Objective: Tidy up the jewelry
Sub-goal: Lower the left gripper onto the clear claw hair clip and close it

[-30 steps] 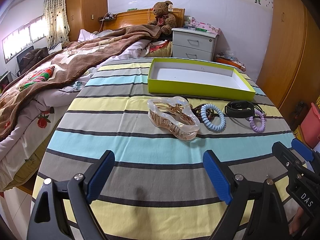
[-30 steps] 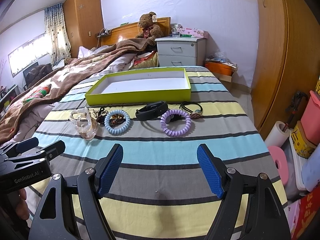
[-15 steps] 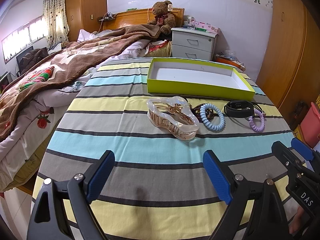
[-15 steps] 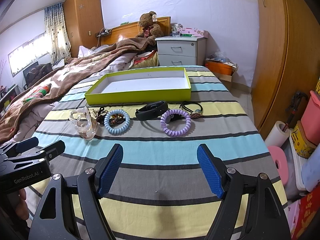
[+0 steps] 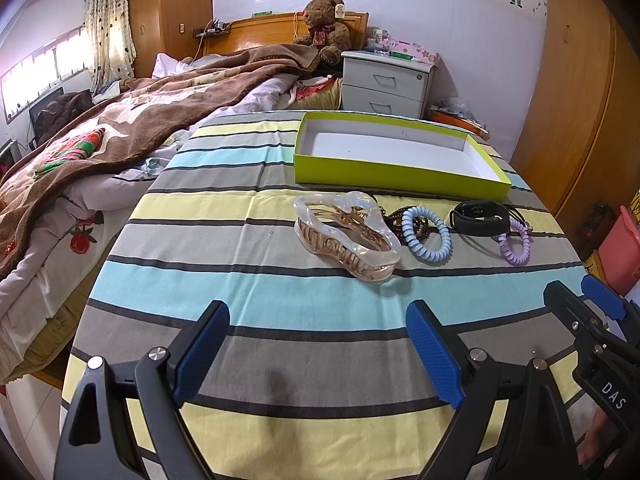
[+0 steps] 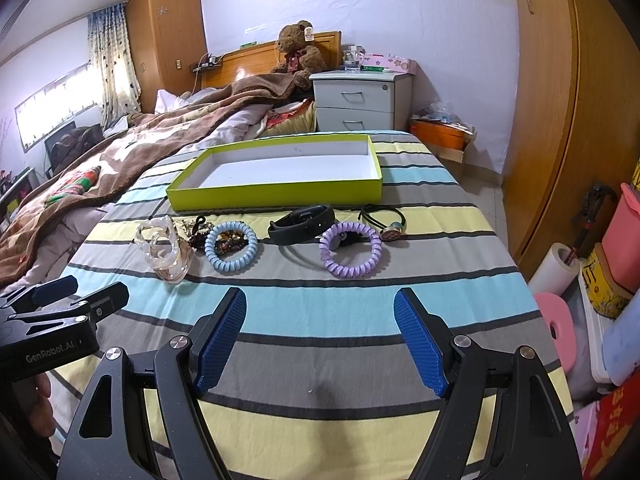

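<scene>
Both my tools hang low over the striped blue, yellow and grey tablecloth [image 5: 248, 216], and neither is touching anything: my left gripper [image 5: 318, 350] has its blue-padded fingers spread wide with nothing between them, and my right gripper [image 6: 320, 340] is just as wide and just as bare. Ahead of me the jewelry lies in a row across the cloth: a clear, amber-toothed plastic claw clip [image 5: 346, 240] at the left, a dark beaded bracelet [image 5: 396, 216] tucked behind a pale blue spiral hair tie [image 6: 231, 246], then a black wristband [image 6: 302, 222], a lilac spiral hair tie [image 6: 351, 249] and a thin black elastic with a round charm [image 6: 390, 230] at the right. Behind the row sits a shallow lime-green cardboard tray with a white inside [image 6: 276, 192]
</scene>
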